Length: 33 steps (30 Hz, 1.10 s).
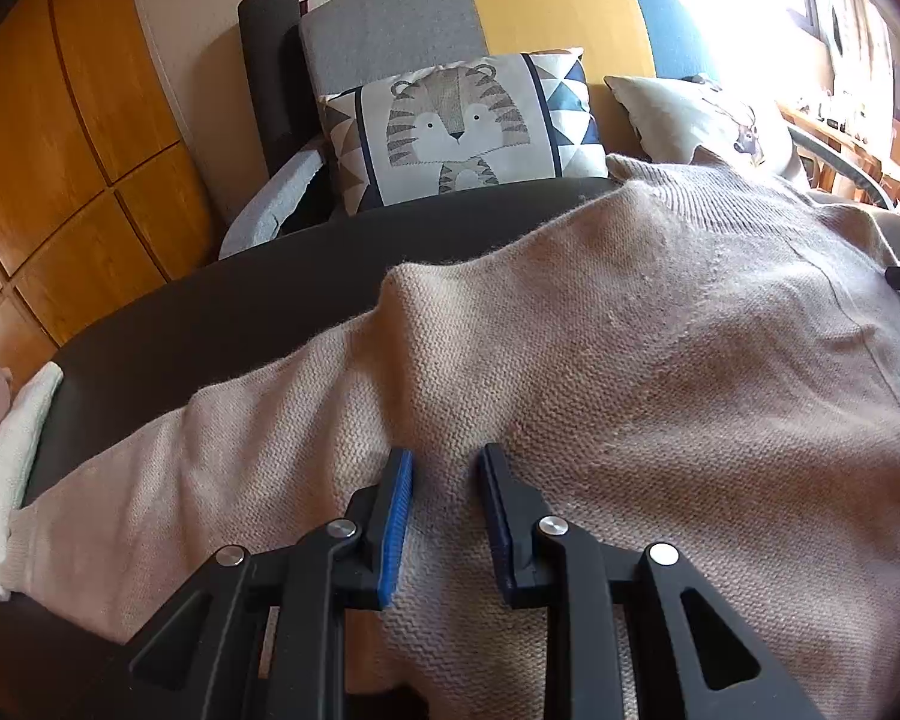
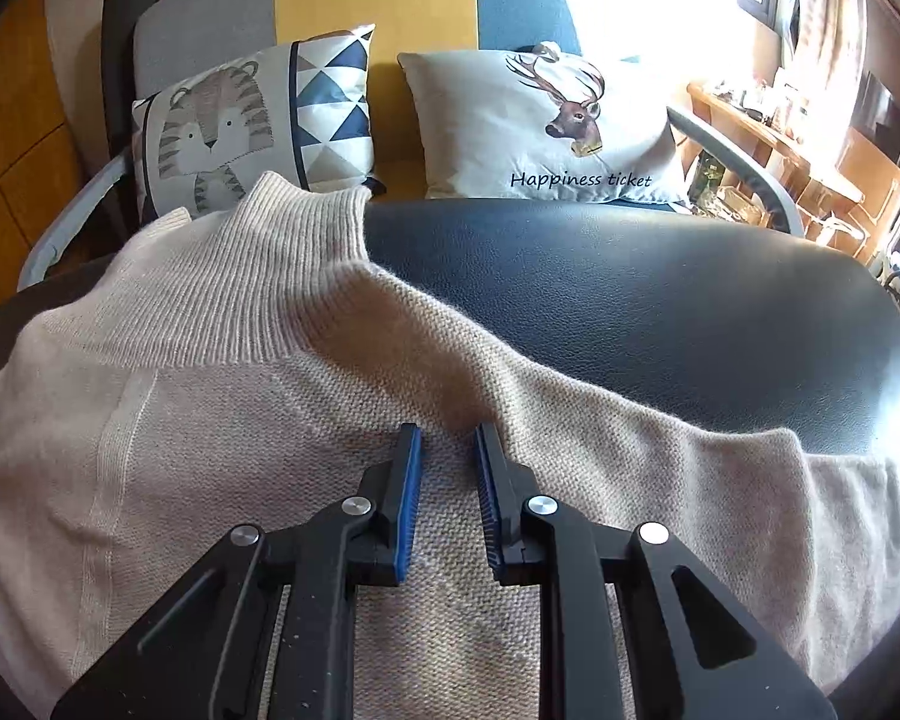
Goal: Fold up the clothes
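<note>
Across the dark table (image 1: 240, 312), spread out flat: one beige sweater (image 1: 660, 330), neck end toward the sofa (image 1: 546, 6). At far left, left sleeve (image 1: 180, 468) stretched along the near table edge. Just beside its armpit, left gripper (image 1: 447, 480), jaws drawn in to a slim gap and apparently closed on a raised ridge of knit. Further right, ribbed collar (image 2: 258, 264), lying flat and reaching the far table edge. Then right gripper (image 2: 448, 450), jaws likewise nearly together, pinching a fold at the junction of body and right sleeve (image 2: 690, 456). That sleeve trailing off toward the right edge.

Risks, by judgement, left to right:
- Left pinch shallow on loose knit, so likely to slip out under any firm pull.
- Possibly only the top layer caught, leaving the under layer behind and spoiling the fold.
- Uneven travel between the two grips, giving a skewed crease through the body.
- Right sleeve near the edge of a slick surface, liable to slide off and drag the rest along.
- Ribbed pads on soft yarn, with a chance of snagging or stretching.

Count, left to right: one rolled mat (image 1: 264, 60); one sofa; two cushions, tiger cushion (image 1: 456, 126) and deer cushion (image 2: 540, 126); one table; one sweater with two sleeves and one collar; two grippers.
</note>
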Motion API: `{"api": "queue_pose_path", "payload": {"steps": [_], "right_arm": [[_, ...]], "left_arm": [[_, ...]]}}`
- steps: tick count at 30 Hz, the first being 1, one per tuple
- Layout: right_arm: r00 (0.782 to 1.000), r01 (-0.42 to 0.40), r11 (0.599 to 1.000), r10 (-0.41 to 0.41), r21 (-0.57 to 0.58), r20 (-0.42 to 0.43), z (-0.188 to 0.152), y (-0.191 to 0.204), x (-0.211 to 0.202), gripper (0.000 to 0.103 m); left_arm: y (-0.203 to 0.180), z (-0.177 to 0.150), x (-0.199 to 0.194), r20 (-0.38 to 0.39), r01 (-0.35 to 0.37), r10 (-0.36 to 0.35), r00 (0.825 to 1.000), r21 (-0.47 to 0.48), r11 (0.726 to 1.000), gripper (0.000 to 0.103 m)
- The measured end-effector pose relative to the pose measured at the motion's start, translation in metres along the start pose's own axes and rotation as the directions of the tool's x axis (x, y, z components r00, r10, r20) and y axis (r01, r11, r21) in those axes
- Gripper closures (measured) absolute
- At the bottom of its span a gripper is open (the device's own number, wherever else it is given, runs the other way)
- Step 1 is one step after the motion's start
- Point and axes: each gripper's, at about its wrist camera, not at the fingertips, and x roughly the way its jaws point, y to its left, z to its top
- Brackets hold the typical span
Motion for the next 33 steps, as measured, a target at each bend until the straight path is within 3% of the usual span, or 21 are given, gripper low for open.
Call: {"api": "queue_pose_path", "payload": {"steps": [2, 5, 12, 23, 27, 31, 33], "right_arm": [[0.999, 0.034, 0.999, -0.034, -0.005, 0.005, -0.002, -0.005, 0.002, 0.083], [1.0, 0.007, 0.999, -0.007, 0.039, 0.013, -0.004, -0.016, 0.005, 0.083], [0.998, 0.053, 0.999, -0.053, 0.0, 0.03, -0.006, -0.007, 0.006, 0.08], [0.999, 0.026, 1.0, -0.026, 0.018, 0.032, -0.007, -0.011, 0.006, 0.079], [1.0, 0.004, 1.0, -0.004, -0.001, 0.024, -0.002, -0.012, 0.001, 0.078], [0.99, -0.066, 0.995, 0.075, -0.077, 0.116, 0.004, 0.004, -0.026, 0.078], [0.986, -0.11, 0.986, 0.124, -0.127, 0.111, 0.01, 0.02, -0.03, 0.078]], "left_arm": [[0.001, 0.0, 0.0, 0.001, 0.003, -0.003, 1.0, -0.002, 1.0, 0.078], [0.004, 0.0, 0.001, 0.001, 0.017, -0.017, 1.0, -0.012, 1.0, 0.078], [0.004, 0.0, 0.002, 0.005, 0.011, -0.011, 1.0, -0.006, 1.0, 0.078], [0.003, 0.001, 0.003, 0.003, 0.007, -0.007, 1.0, 0.003, 1.0, 0.078], [0.006, 0.013, -0.002, -0.035, 0.046, -0.046, 0.998, -0.009, 0.999, 0.078], [0.004, 0.046, -0.019, 0.036, 0.054, -0.053, 0.998, -0.026, 0.998, 0.079], [-0.01, 0.065, -0.016, 0.051, 0.067, -0.068, 0.996, 0.007, 0.998, 0.078]]}}
